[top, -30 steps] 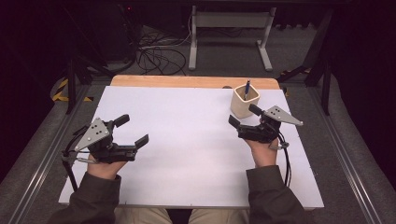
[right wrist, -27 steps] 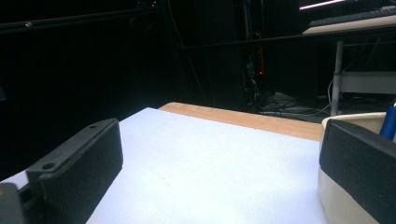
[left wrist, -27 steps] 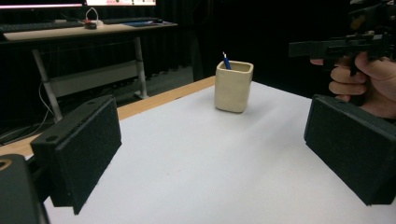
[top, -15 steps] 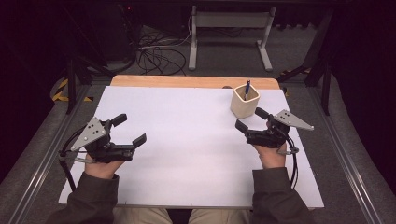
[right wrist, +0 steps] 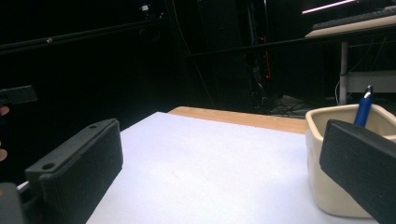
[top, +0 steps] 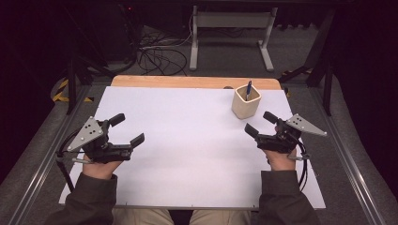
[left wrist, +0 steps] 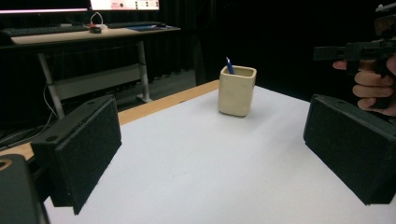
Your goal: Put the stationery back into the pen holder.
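High view: we hold the left gripper (top: 126, 128) at the lower left of the frame, over the white table sheet (top: 187, 140), jaws spread wide with nothing between them. Our right gripper (top: 261, 124) sits at centre right, jaws likewise apart and empty.

The cream cup (top: 246, 101) stands upright in the upper right part of the sheet, just up and left of the right gripper, not touching it. A blue pen (top: 248, 89) stands in the cup, tip up.

Left gripper view: the cup (left wrist: 237, 90) appears upper centre, well beyond the two black pads; the other gripper and its hand sit at the upper right edge.

Right gripper view: the cup (right wrist: 343, 158) sits at lower right, partly behind the right-hand pad.
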{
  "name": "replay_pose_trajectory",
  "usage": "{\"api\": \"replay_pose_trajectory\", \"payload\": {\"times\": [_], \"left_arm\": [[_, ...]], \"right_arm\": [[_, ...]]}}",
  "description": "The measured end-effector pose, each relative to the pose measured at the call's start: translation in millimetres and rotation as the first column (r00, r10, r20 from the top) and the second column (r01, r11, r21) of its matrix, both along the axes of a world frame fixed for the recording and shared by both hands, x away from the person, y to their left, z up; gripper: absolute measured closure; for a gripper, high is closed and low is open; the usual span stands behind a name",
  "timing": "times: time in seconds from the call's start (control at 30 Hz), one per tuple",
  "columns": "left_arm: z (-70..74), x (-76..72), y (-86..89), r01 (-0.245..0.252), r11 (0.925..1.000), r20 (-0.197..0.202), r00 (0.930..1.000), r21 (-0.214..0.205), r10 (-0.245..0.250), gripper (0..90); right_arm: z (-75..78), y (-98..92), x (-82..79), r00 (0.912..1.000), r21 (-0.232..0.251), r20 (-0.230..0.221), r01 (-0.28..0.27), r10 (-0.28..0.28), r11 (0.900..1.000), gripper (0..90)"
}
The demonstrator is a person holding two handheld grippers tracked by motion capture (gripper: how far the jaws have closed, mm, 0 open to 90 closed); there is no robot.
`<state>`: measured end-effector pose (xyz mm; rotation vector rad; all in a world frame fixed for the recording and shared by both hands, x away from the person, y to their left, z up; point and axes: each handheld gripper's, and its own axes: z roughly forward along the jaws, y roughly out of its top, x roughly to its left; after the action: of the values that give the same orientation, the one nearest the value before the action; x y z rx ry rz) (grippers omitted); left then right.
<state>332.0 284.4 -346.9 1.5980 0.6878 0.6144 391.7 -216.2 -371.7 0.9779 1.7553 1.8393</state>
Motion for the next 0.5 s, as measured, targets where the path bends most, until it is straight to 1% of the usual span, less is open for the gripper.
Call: {"api": "replay_pose_trajectory", "payload": {"times": [0.2, 0.27, 0.37, 0.5], "left_arm": [[0.3, -0.4, 2.0, -0.005, 1.0, 0.0, 1.0, -0.005, 0.005, 5.1], [0.8, -0.4, 3.3, -0.007, 1.0, 0.002, 1.0, -0.004, 0.007, 5.1], [1.0, -0.2, 5.3, -0.011, 0.9999, 0.006, 0.9999, -0.007, 0.011, 5.1], [0.0, 1.4, 8.2, -0.019, 0.9998, 0.002, 0.9998, -0.004, 0.019, 5.1]], "right_arm": [[1.1, -6.6, -3.0, 0.9999, -0.004, 0.007, -0.014, 0.014, 0.9999, 0.1], [1.8, -8.6, -3.9, 0.9997, 0.003, 0.014, -0.02, 0.02, 0.9998, 0.1], [1.7, -12.5, -3.3, 0.9994, 0.031, 0.02, -0.029, 0.029, 0.9991, 0.1], [0.8, -16.9, -2.5, 0.9995, 0.035, 0.018, -0.025, 0.025, 0.9991, 0.1]]}}
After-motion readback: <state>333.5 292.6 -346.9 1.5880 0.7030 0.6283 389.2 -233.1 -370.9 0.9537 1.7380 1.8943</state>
